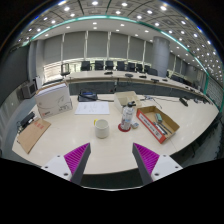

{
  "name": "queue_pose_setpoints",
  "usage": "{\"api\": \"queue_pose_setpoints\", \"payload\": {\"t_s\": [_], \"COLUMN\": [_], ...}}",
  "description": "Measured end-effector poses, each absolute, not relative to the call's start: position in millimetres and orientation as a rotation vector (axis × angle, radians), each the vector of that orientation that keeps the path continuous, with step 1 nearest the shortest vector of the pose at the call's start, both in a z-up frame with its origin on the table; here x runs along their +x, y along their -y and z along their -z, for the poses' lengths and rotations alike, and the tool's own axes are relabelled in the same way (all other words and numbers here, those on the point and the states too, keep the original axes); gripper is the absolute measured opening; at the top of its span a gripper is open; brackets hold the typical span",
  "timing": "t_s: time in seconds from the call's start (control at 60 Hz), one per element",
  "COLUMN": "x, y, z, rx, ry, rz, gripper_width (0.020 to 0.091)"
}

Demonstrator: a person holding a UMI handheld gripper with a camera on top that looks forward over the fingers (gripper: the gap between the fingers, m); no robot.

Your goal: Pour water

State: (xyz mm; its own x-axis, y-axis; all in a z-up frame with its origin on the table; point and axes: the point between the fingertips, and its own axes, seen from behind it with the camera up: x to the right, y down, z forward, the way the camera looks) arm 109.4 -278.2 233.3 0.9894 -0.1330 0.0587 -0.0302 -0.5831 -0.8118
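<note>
The tool (111, 160) hangs above the near edge of a wide pale tabletop (185, 125), its two fingers spread apart with nothing between them; the magenta pads (76, 156) face each other across an empty gap. Well beyond the fingertips stands a small white cylindrical cup (101, 128), upright on the tabletop. Just to the right of the cup stands a clear plastic bottle with a red label band (127, 117), also upright, near the cup but apart from it. Further right of the cup lies an open brown cardboard box holding reddish things (158, 123). To the left of the cup a flat brown cardboard sheet (33, 135) lies on the tabletop, and behind that, a white boxy machine (53, 100). Beyond the cup, a sheet of white paper (92, 107) lies flat. Dark office chairs (108, 66) line the far desks.
</note>
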Motion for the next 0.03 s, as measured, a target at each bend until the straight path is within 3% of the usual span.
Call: {"api": "queue_pose_setpoints", "payload": {"t_s": [0.033], "x": [107.2], "y": [278.5], "z": [-235.9], "rx": [-2.186], "ry": [-0.117], "rz": [0.127], "gripper_width": [0.0867]}}
